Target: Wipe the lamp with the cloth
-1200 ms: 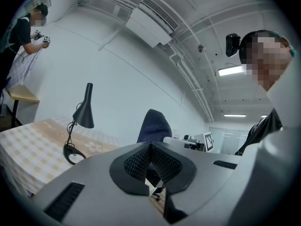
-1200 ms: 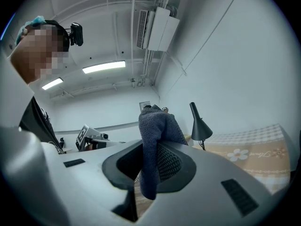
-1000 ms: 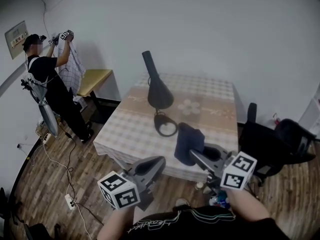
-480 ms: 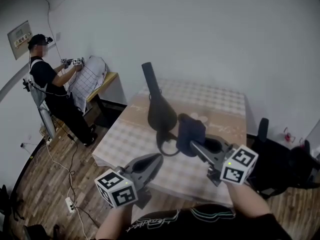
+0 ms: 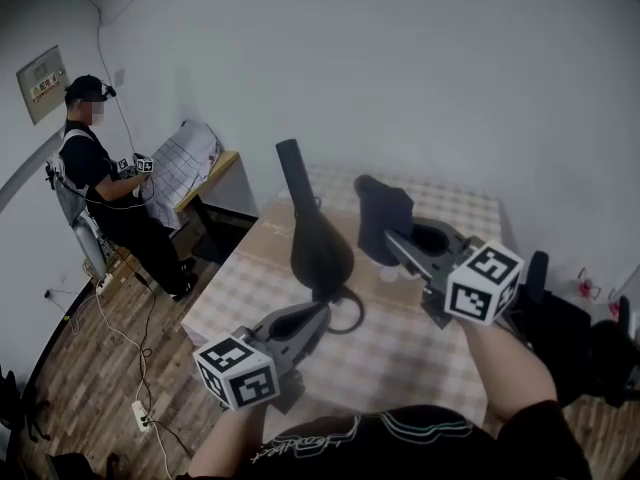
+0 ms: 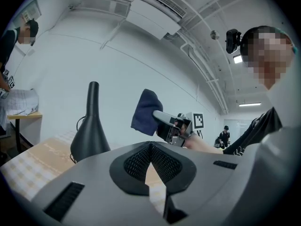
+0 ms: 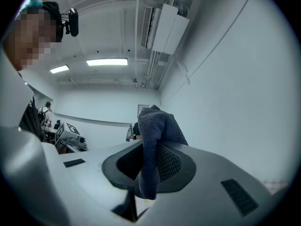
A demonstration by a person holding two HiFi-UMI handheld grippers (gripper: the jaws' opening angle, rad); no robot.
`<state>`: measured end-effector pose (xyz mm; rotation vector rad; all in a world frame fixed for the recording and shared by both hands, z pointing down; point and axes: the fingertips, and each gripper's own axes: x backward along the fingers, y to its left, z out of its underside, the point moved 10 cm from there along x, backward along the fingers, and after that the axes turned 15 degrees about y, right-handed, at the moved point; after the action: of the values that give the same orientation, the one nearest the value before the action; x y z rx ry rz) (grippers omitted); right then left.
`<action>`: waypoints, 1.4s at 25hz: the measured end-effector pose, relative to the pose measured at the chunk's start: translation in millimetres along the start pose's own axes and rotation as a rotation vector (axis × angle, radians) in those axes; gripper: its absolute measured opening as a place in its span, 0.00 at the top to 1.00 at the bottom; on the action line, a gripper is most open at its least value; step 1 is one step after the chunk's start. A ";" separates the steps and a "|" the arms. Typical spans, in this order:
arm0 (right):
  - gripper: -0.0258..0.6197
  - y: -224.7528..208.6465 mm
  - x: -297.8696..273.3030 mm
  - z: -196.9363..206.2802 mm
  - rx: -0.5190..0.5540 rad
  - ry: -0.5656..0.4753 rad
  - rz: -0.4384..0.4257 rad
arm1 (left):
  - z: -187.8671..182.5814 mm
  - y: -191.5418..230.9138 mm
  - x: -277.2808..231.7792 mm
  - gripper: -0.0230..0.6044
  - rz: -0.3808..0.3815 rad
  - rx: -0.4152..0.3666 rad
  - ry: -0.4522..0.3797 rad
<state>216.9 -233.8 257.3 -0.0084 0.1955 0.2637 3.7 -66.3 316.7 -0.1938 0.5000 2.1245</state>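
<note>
The black lamp stands on the checked table, its thin neck pointing up; the left gripper view shows the lamp at left. My right gripper is raised to the right of the lamp, level with its neck, shut on the dark blue cloth. In the right gripper view the cloth hangs folded over the right gripper. My left gripper hovers low at the table's near side, just in front of the lamp's base. The left gripper is shut and holds nothing.
A black cable loop lies by the lamp's base. At far left another person holds grippers over a checked fabric on a small yellow table. A black chair stands at right. Cables and a power strip lie on the wooden floor.
My right gripper has carried the cloth up and forward, from the table's near edge to beside the lamp's neck. The view has closed in on the table. The far person lowered the fabric.
</note>
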 end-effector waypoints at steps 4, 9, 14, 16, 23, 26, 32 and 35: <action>0.87 -15.3 -19.2 -25.0 0.077 -0.012 0.030 | -5.8 15.4 0.2 0.97 -0.012 -0.006 0.002; 0.87 -30.2 -48.4 -53.1 0.191 -0.029 0.075 | -16.9 36.7 0.9 0.96 -0.027 -0.004 0.004; 0.87 -49.3 -90.3 -82.7 0.257 -0.020 0.092 | -40.6 66.5 1.6 0.97 -0.030 -0.005 0.001; 0.87 -62.0 -107.6 -89.7 0.249 -0.023 0.100 | -48.6 80.0 0.1 0.97 -0.025 0.005 0.009; 0.87 -84.7 -124.6 -79.8 0.182 -0.068 0.130 | -37.6 93.1 -10.9 0.97 -0.019 -0.005 0.034; 0.87 -92.8 -134.1 -75.9 0.195 -0.070 0.144 | -36.0 100.5 -19.7 0.97 -0.008 -0.017 0.046; 0.87 -101.8 -161.5 -72.7 0.163 -0.088 0.116 | -38.1 114.6 -31.4 0.97 0.012 -0.004 0.067; 0.87 -96.4 -186.2 -74.4 0.185 -0.065 0.107 | -45.3 132.3 -26.5 0.97 0.030 -0.002 0.063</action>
<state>51.4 -377.4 218.7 0.1938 0.1555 0.3514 -92.1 -171.5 320.9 -0.2567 0.5408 2.1530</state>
